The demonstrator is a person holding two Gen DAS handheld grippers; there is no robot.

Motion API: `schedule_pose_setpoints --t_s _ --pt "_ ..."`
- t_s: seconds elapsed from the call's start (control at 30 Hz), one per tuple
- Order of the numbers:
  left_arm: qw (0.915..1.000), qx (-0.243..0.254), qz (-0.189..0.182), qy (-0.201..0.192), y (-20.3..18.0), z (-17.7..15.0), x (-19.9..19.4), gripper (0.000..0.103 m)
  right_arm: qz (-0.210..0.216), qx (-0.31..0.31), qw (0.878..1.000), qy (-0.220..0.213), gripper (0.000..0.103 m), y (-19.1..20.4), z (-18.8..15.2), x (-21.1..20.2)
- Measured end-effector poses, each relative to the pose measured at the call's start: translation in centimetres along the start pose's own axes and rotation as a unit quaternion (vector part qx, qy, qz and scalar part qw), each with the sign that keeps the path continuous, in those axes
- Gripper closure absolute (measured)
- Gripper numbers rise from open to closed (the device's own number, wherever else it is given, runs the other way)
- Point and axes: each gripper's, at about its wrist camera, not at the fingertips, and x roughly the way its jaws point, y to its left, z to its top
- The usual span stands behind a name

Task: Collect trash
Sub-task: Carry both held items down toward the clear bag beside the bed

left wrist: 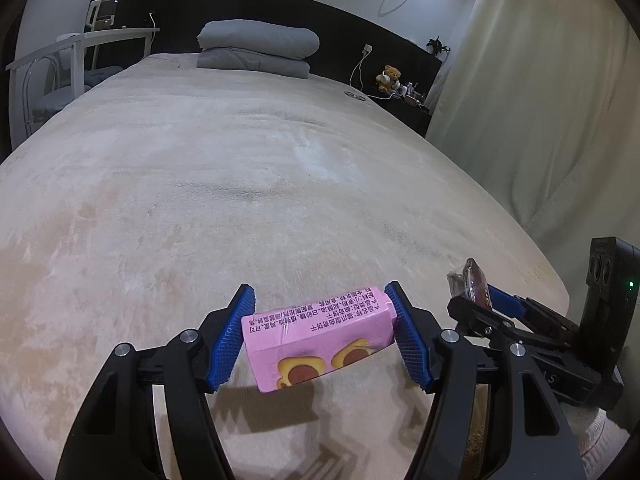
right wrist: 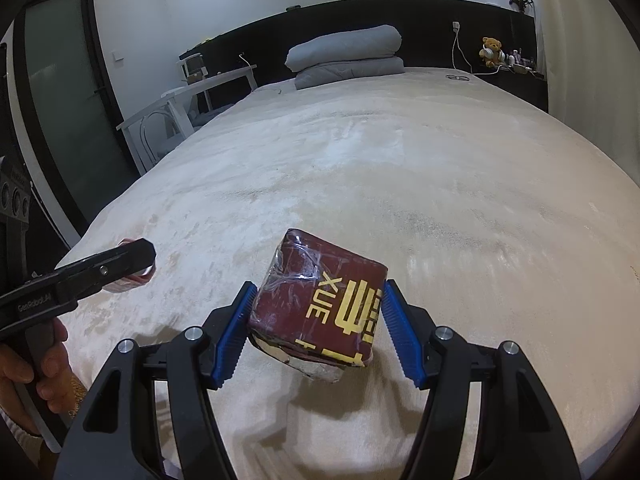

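Observation:
My left gripper (left wrist: 322, 336) is shut on a pink snack box (left wrist: 320, 338) with printed text and cartoon figures, held just above the beige bed cover (left wrist: 280, 184). My right gripper (right wrist: 316, 328) is shut on a dark red box (right wrist: 320, 304) with gold lettering and clear wrapping, also held above the bed. The right gripper shows in the left wrist view (left wrist: 476, 292) at the right, with the red box (left wrist: 468, 282) in its jaws. The left gripper shows in the right wrist view (right wrist: 136, 270) at the left, with a bit of the pink box (right wrist: 128, 280) behind its finger.
A folded grey duvet (left wrist: 258, 48) lies at the head of the bed by a black headboard (left wrist: 240, 8). A white desk and chair (left wrist: 68, 64) stand on the left. A curtain (left wrist: 540, 100) hangs on the right. A teddy bear (left wrist: 390, 77) sits on the bedside shelf.

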Motion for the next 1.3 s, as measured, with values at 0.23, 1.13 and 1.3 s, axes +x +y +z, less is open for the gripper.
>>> schedule_pose_setpoints --t_s 0.23,1.13,1.3 --pt "0.9999 0.001 -0.014 -0.002 0.1 -3.7 -3.4 0.037 0.0 0.001 1.0 -0.004 0.039 0.8 -2.5 -2.8" --pt "0.9984 0.025 -0.039 0.034 -2.5 -14.9 -9.4 0.037 0.027 -0.011 1.0 0.005 0.039 4.0 -11.3 -10.8" --pt "0.9974 0.018 -0.044 0.055 -2.3 -16.0 -9.2 0.037 0.043 -0.005 0.999 0.029 0.039 4.1 -12.6 -10.7"
